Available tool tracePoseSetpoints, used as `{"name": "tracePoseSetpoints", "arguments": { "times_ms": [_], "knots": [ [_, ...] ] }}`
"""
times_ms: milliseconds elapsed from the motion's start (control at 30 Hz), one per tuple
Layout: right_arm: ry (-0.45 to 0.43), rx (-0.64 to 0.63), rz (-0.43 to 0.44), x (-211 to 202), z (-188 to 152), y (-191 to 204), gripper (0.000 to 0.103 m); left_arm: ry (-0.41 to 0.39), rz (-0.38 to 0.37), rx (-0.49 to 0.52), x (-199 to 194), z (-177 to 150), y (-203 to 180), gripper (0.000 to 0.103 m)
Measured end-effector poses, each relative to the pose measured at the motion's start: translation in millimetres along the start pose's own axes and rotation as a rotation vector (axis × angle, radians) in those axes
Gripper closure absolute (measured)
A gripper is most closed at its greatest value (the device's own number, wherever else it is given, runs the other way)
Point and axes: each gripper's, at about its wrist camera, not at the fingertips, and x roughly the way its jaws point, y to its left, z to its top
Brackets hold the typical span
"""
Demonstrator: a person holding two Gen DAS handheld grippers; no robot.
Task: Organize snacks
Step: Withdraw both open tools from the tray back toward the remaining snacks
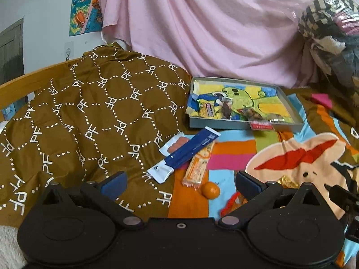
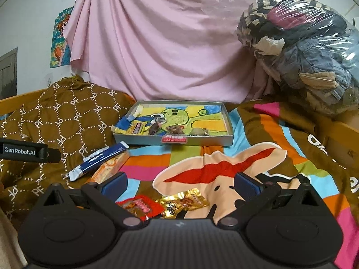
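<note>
Where readable, "GenRobot.AI" on left hand-held gripper (image 2: 30, 152), "PF" across brown quilt (image 2: 67, 121).

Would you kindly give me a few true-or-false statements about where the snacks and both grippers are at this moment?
1. The left gripper is open and holds nothing. True.
2. The shallow grey cardboard tray has no snacks in it. False: several wrapped snacks already lie inside.
3. The long blue and white packet lies outside the tray, on the bed. True.
4. The small round orange fruit sits in the tray. False: it lies on the striped blanket, near the left gripper.
5. The right gripper is shut on the gold foil packet. False: it is open, with the packet lying between its fingers.
</note>
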Motion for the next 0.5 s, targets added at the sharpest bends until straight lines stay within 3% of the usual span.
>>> {"name": "tracePoseSetpoints", "arguments": {
  "times_ms": [500],
  "knots": [
    [0.147,-0.029,0.016,0,-12,6,0.000,0.063,0.020,0.065,-8,-13,-8,0.001]
  ]
}}
